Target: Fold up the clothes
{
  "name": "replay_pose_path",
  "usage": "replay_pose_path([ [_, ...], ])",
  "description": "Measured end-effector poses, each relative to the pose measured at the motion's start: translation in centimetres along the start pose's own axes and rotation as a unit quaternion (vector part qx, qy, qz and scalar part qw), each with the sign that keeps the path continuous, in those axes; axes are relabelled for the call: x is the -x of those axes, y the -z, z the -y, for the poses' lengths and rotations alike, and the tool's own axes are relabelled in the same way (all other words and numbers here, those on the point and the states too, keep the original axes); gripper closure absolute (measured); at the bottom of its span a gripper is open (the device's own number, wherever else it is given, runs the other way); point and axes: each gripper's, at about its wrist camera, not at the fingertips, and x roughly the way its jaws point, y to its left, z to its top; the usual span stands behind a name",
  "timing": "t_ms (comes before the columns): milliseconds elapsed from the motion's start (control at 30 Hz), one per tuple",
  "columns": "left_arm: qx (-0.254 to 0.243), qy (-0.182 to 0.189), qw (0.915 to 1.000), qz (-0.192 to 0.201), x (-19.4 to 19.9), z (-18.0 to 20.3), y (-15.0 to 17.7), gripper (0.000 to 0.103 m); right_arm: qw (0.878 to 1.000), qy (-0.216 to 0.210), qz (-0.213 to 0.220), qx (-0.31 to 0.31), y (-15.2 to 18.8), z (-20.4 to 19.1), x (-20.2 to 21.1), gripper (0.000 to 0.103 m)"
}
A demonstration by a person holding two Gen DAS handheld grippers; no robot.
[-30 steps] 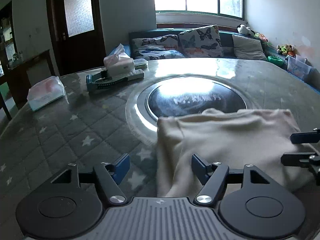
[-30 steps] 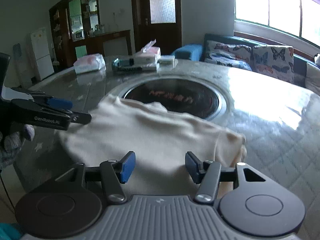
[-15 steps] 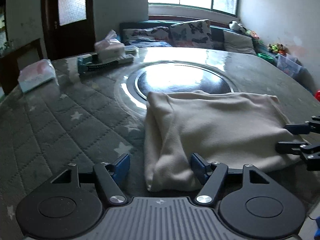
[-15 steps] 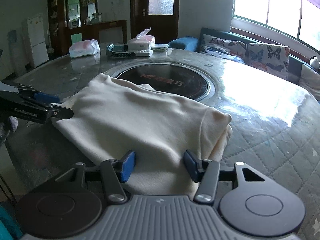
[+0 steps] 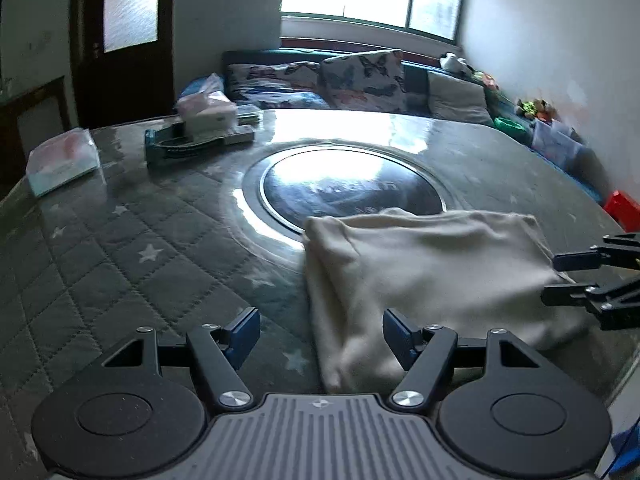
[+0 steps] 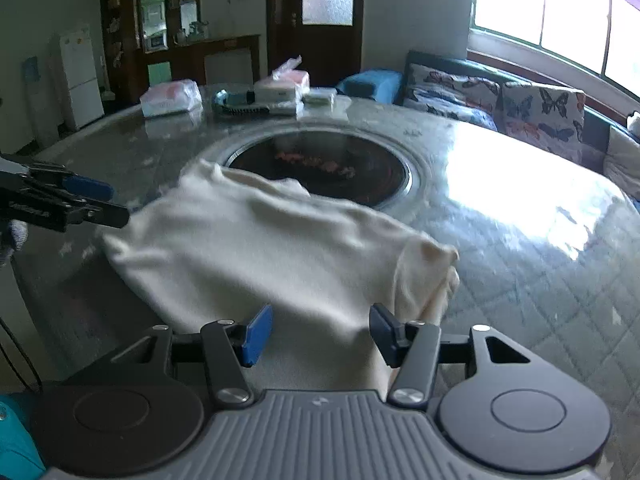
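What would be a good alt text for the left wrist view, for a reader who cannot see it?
A folded cream garment lies on a grey quilted table, its near corner between the open fingers of the left tool. The right tool, also open, sits at the garment's right edge. Behind are a round dark glass inset, tissue packs and a sofa with butterfly cushions.

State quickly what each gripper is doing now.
Left gripper: open, holding nothing.
Right gripper: open, over the folded cream garment, holding nothing.
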Motion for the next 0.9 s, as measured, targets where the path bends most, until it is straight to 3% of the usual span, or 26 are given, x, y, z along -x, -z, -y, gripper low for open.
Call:
replay_pose_path([
  [367,0.017,-0.004,0.9998,-0.013,-0.9,-1.6,0.3,0.032,0.994,-0.06,0.012,0.088,-3.7,-5.8,-2.1,0.047],
  [467,0.045,-0.01,0.9989,-0.014,-0.5,-3.1,-0.1,0.03,0.989,-0.085,0.015,0.122,-4.5,-8.0,-2.9,0.047],
  [567,0.069,-0.017,0.9974,-0.013,-0.3,-4.2,-0.5,0.018,0.983,-0.105,0.013,0.153,-4.8,-10.1,-3.6,0.047],
  [733,0.083,-0.02,0.9963,-0.016,-0.5,-4.5,-0.9,0.017,0.972,-0.127,0.003,0.198,-4.9,-13.2,-4.9,0.047],
  [900,0.126,-0.009,0.9916,-0.027,-1.1,-5.2,-1.5,0.016,0.962,-0.128,0.001,0.24,-4.3,-15.6,-5.7,0.047],
])
